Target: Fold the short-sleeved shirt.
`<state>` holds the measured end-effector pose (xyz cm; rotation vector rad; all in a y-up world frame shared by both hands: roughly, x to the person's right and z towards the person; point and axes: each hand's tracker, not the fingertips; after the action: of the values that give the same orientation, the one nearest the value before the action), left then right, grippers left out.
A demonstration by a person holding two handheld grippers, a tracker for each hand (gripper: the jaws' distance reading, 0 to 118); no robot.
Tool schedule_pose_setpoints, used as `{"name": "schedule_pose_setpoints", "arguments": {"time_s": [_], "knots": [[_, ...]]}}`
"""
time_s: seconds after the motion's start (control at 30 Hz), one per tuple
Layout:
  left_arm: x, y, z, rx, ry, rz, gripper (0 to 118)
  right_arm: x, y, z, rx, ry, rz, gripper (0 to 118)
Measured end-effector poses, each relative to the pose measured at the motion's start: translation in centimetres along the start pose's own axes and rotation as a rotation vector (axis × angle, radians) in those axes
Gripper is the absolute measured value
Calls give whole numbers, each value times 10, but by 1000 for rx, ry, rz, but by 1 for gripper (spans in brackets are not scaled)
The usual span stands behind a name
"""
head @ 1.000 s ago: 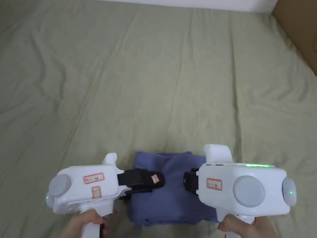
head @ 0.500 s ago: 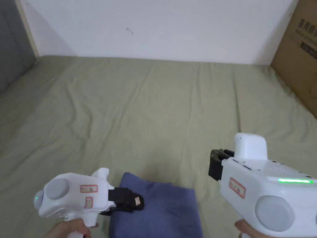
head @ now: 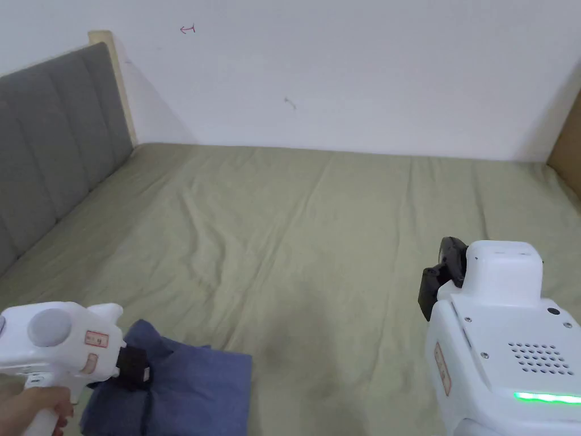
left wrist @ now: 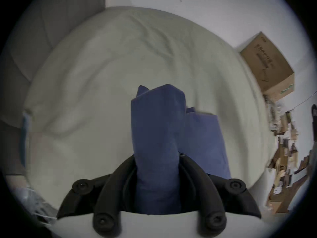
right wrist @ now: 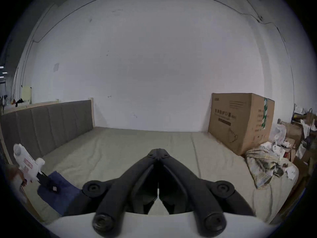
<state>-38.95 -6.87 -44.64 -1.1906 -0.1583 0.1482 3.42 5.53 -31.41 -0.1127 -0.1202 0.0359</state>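
Left gripper (left wrist: 157,157) found clamped on folded blue shirt (head: 187,386) at near left of bed (head: 318,238). Right gripper (right wrist: 158,151) closed, empty, raised. Judged soft, light; best held across stacked layers.

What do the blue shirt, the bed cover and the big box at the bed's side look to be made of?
The shirt, clamped in the left gripper, looks like soft matte woven or knit cloth: it bunches and creases without shine. The bed cover seems a thin matte fabric sheet, with long wrinkles. The box looks like plain brown cardboard, with flat panels, sharp edges and tape.
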Motion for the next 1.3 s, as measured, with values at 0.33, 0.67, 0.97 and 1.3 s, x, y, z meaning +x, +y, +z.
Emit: {"name": "schedule_pose_setpoints", "arguments": {"time_s": [0.33,0.67,0.97,1.3], "knots": [[-64,12,8,-16,351,-114,22,-39,-23,-23,-74,28,-2,0],[-86,5,5,44,613,-146,102,-65,-39,-38,-136,84,13,0],[-48,3,39,152,571,-76,76,-63,-38,-31,-138,91,10,0],[84,-28,93,434,373,-98,0,-32,-17,-8,-106,84,-31,0]]}}
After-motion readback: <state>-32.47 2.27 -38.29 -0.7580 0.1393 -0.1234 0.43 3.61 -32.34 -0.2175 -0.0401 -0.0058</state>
